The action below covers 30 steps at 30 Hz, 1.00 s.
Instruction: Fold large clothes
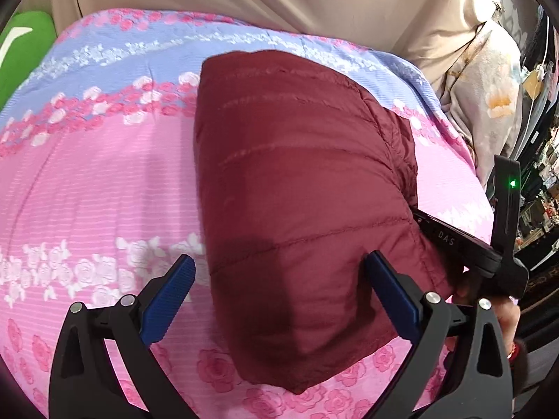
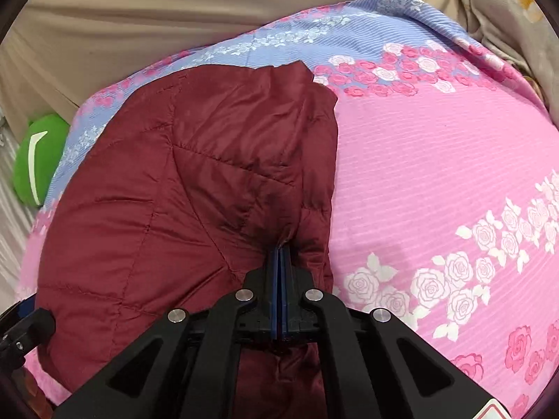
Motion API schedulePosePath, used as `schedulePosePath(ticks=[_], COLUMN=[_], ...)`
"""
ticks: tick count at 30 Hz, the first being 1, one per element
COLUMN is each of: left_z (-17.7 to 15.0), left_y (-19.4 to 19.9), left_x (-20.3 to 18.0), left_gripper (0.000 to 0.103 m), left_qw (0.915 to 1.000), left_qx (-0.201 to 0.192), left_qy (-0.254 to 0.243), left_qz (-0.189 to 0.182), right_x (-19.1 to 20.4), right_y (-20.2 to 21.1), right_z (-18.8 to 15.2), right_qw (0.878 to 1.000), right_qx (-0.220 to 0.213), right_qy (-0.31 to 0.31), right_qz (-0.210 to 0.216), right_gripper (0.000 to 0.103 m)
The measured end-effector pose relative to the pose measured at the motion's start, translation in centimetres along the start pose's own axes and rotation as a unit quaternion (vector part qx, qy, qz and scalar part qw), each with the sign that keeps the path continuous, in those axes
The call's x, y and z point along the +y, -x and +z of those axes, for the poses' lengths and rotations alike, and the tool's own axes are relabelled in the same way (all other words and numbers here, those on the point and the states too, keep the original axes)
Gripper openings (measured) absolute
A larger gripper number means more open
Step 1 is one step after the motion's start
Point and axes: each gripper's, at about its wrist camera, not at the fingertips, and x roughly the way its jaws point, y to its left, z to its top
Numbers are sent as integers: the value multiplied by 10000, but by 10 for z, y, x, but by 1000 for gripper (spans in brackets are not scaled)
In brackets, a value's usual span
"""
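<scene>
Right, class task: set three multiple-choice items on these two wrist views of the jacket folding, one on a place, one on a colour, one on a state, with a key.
1. What does the quilted jacket lie on?
A. a flowered bedspread
B. a wooden floor
C. a metal rack

2. What colour is the jacket?
A. navy
B. dark red
C. yellow

3. How do the jaws of the right gripper stand?
A. wide apart over bare cloth
B. pressed together on a fold of the jacket
C. closed around a hanger

Key: A, pink and blue rose fabric surrounds it; B, both views show maroon; B, the blue pads meet with fabric bunched at their tips.
</scene>
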Motion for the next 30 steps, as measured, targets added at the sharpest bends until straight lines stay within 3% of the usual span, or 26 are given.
schedulePosePath(ticks=[3,6,8,10,15,22,30], left_z=[0,0,1,4,11,13,14], left_y=[-7,-12,-14,-18,-30,-42,-51], left_x=[2,7,14,19,28,28,23], left_gripper=[96,96,97,97,98,98,98], left_qw=[9999,9996,9990,9982,9955,9949,9961], left_qx=[106,223,247,288,466,549,523], left_qy=[-3,130,289,393,639,739,692], left_qz=[-19,-126,-222,-347,-531,-422,-165], right_x=[-3,-10,-17,-26,-30,-15,-5], right_y=[8,27,42,49,36,12,2], right_z=[3,3,-3,-11,-24,-28,-24], right_qw=[9999,9991,9980,9956,9838,9853,9888], right_qx=[40,-23,-103,-66,429,685,619], right_qy=[-133,-323,-505,-725,-1040,-899,-685], right_qz=[60,278,354,592,1393,1281,1171], right_gripper=[0,17,56,67,71,81,87])
